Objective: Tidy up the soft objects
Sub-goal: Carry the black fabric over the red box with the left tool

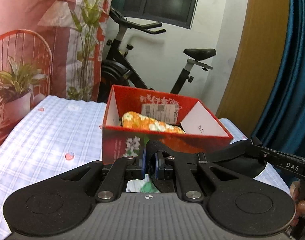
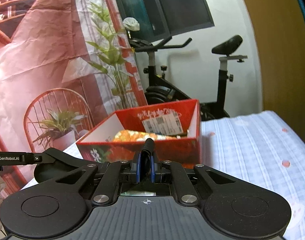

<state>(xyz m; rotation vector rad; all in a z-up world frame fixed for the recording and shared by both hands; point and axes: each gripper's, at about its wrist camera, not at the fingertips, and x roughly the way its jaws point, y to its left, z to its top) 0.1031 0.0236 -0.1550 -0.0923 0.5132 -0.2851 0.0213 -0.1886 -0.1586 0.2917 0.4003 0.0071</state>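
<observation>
Both claws are clamped on one black fabric strip, the left claw (image 1: 150, 165) and right claw (image 2: 146, 167) each pinching an end, its length strung between them, the red box (image 1: 166, 140) just ahead on the counter (image 1: 52, 128).

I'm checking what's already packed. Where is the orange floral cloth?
The orange floral cloth lies inside the red box on the checked sheet, ahead of both grippers.

Ahead of us the red box (image 1: 166, 146) blocks the way low down; bare checked cloth (image 1: 52, 132) lies free to its left, (image 2: 252, 146) and right.
</observation>
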